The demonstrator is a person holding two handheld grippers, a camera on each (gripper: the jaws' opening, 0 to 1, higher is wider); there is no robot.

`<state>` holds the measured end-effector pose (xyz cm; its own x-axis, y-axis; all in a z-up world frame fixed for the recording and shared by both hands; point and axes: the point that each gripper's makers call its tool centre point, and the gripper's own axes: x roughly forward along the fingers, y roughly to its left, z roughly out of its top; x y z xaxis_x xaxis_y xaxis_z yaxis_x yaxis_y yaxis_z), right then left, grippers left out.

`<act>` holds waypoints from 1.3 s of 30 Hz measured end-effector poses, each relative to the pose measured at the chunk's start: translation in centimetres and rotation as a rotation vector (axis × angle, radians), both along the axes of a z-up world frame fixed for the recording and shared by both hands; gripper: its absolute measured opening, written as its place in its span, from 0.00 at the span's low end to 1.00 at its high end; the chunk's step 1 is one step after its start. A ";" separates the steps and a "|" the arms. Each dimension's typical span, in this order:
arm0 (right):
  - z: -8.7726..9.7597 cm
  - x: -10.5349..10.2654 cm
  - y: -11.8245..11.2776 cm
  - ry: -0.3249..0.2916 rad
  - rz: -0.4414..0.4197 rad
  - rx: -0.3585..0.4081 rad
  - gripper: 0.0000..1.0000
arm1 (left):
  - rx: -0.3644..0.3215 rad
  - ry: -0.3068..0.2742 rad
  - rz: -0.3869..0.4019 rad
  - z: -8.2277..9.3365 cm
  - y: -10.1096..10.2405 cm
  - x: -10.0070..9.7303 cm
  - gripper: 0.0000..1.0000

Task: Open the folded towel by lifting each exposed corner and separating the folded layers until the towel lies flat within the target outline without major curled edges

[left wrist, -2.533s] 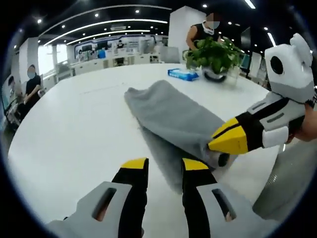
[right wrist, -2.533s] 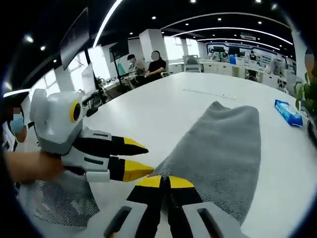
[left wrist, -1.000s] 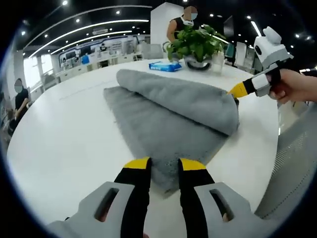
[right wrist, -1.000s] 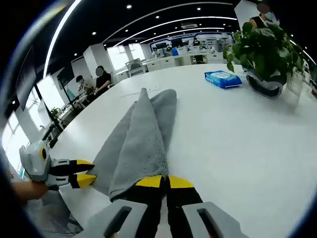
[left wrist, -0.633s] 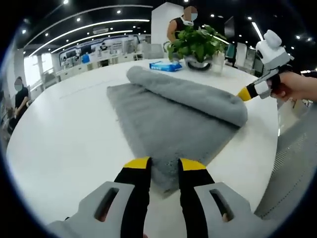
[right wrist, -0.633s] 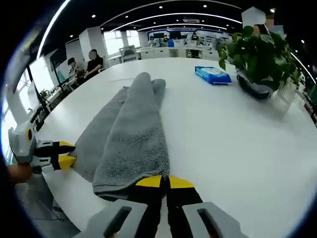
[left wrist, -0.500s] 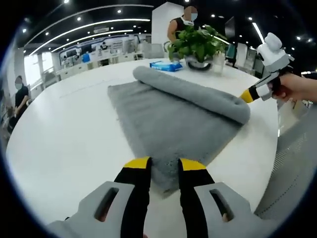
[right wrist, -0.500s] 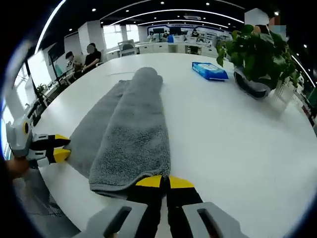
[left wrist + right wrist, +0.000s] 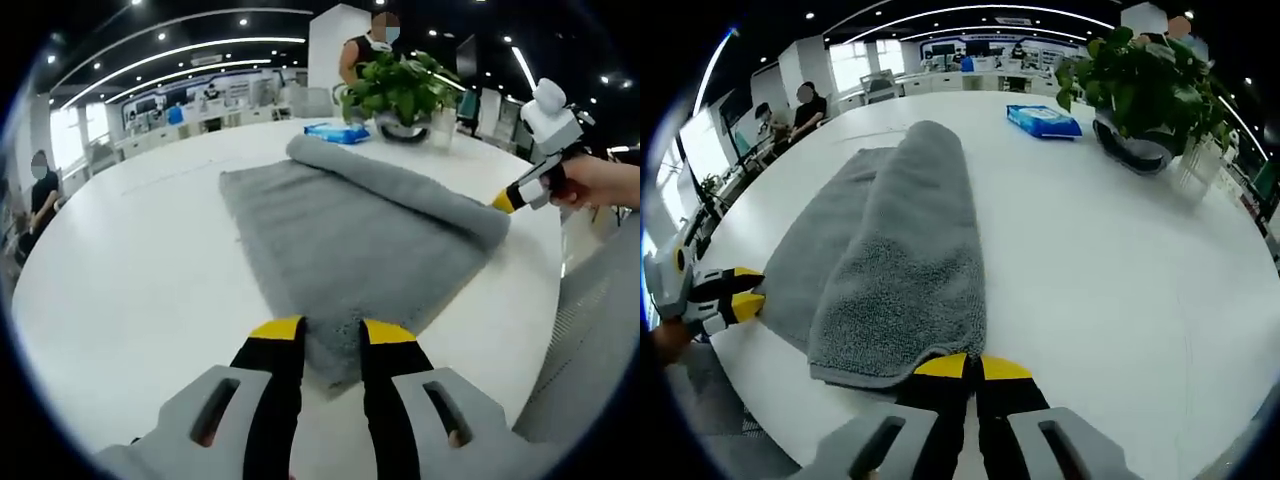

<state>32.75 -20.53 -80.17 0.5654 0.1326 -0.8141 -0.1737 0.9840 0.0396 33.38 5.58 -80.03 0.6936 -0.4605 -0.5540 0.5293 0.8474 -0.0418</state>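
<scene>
A grey towel (image 9: 360,235) lies on a white table (image 9: 130,270), reaching close to the table's near edge, with one layer folded over along one long side into a thick roll. In the left gripper view, the left gripper (image 9: 331,332) has its yellow-tipped jaws apart, one on each side of the towel's near corner at the table edge, not clamped on it. In the right gripper view, the right gripper (image 9: 972,366) has its jaws pressed together on the edge of the folded-over layer, which drapes away across the lower layer. Toward the table's far edge stand a potted plant (image 9: 1145,85) and a blue packet (image 9: 1042,121). A mesh chair back (image 9: 590,340) stands beside the table.
</scene>
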 end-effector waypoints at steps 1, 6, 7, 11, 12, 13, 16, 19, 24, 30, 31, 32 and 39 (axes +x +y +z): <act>0.0 0.0 -0.2 0.003 -0.005 -0.004 0.00 | 0.003 0.000 0.000 0.0 0.0 0.0 0.21; -0.4 -0.5 -0.8 0.026 0.002 -0.042 0.00 | 0.011 0.007 0.009 0.0 0.2 -0.1 0.21; -0.5 -0.6 -0.9 0.033 0.002 -0.045 0.00 | 0.011 0.009 0.011 -0.1 0.3 -0.1 0.21; -0.6 -1.1 -1.1 0.054 -0.001 -0.052 0.00 | 0.012 0.018 0.020 0.0 0.6 -0.1 0.21; -0.6 -1.2 -1.2 0.057 0.000 -0.050 0.00 | 0.015 0.020 0.023 0.0 0.7 0.0 0.21; -0.6 -1.3 -1.3 0.060 -0.003 -0.048 0.00 | 0.018 0.023 0.031 0.0 0.9 0.0 0.21; -0.7 -1.6 -1.6 0.069 -0.015 -0.045 0.00 | 0.020 0.031 0.056 0.0 1.5 0.1 0.21; -0.7 -1.9 -1.9 0.075 -0.018 -0.047 0.00 | 0.023 0.035 0.083 0.0 2.3 0.3 0.21; -0.6 -2.2 -1.9 0.065 0.008 -0.070 0.00 | 0.020 0.043 0.129 0.0 3.3 0.4 0.21; -0.2 -2.1 -1.7 0.054 0.007 -0.054 0.04 | 0.037 0.041 0.159 0.0 4.2 0.5 0.21; -0.1 -2.0 -1.6 0.049 0.000 -0.038 0.05 | 0.036 0.044 0.173 0.0 4.5 0.5 0.21; 0.0 -1.9 -1.6 0.044 -0.006 -0.026 0.05 | 0.037 0.045 0.181 0.0 4.7 0.5 0.21; 0.4 -1.3 -0.2 0.006 -0.002 0.074 0.08 | 0.053 0.046 0.258 0.0 6.7 0.7 0.22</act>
